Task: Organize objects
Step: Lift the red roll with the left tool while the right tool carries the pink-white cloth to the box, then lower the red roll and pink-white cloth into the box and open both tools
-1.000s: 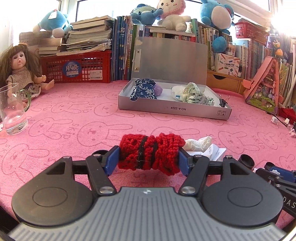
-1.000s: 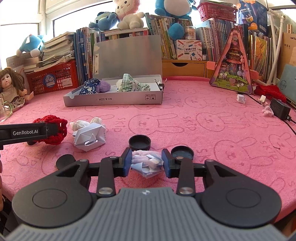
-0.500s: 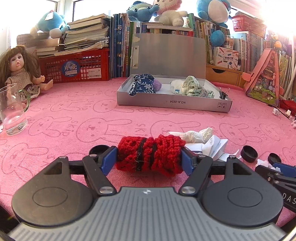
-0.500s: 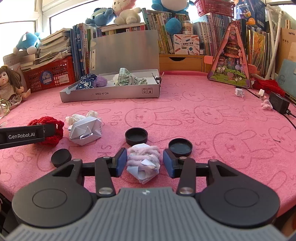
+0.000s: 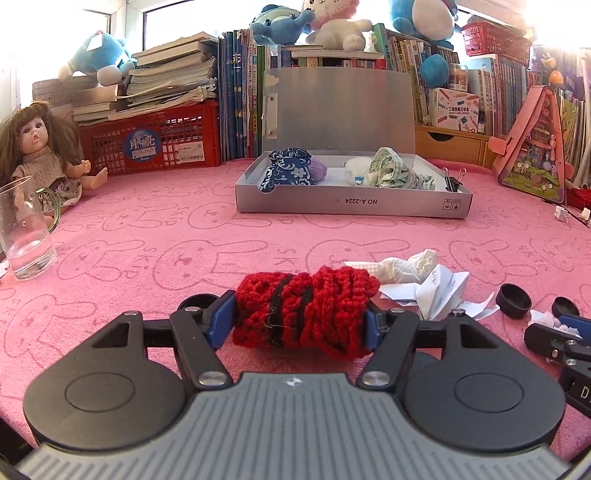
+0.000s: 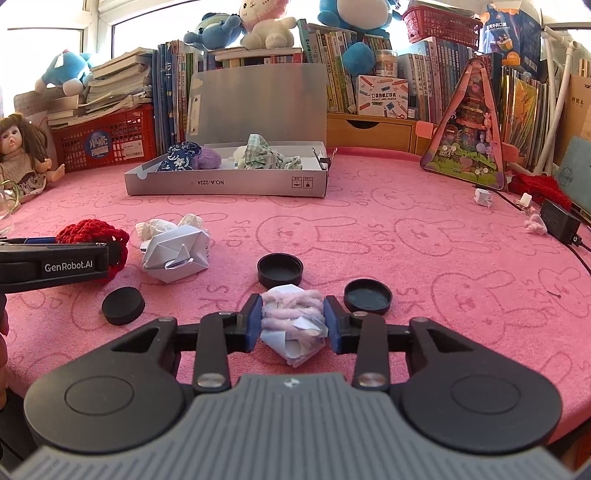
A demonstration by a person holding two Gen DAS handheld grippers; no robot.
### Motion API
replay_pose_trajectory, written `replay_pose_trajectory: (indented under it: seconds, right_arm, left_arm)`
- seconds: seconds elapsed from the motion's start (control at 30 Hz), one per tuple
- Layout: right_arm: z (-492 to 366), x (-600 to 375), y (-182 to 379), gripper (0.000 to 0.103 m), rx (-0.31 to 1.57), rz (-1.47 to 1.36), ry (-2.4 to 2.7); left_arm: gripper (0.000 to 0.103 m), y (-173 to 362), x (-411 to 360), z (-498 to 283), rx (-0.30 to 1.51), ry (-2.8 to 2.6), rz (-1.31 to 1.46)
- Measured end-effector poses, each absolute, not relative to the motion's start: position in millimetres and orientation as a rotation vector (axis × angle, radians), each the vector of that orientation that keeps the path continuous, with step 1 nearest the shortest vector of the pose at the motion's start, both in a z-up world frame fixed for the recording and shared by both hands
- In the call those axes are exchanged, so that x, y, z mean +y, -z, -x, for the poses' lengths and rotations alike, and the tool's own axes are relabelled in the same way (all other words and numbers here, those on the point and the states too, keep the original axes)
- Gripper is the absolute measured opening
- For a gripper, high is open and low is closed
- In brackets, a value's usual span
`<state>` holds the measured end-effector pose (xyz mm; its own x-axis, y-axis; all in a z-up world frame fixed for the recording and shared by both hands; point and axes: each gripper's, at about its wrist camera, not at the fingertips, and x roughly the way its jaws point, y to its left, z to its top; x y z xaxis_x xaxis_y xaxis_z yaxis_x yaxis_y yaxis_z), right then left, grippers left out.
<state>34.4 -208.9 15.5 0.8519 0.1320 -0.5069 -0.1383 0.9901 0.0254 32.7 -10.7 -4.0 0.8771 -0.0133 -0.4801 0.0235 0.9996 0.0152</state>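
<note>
You've got a doll (image 5: 35,155) seated at the far left, a glass mug (image 5: 26,229) just before her, a red crate (image 5: 155,142) under stacked books (image 5: 166,88), plush toys (image 6: 266,26) atop the bookshelf, a pink triangular toy house (image 6: 469,133) at right.

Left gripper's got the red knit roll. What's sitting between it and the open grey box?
Only bare pink cloth lies straight between the red knit roll and the grey box, per the left wrist view; crumpled paper sits off right.
</note>
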Motion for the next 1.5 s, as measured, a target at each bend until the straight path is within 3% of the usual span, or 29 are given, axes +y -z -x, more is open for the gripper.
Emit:
replay_pose_trajectory:
  seconds: [0.73,1.5]
  right_arm:
    - [-67.4,-221.2,-50.7,0.041,0.452,-0.036,-0.158]
    - [-184.7,-230.3,-104.1,0.041,0.442,-0.077,-0.213]
  left_arm:
    - [0.07,-40.0,0.5,-58.0,0.479,0.038,0.029]
    - [0.07,-94.0,3.9,-169.1,0.431,0.06,0.052]
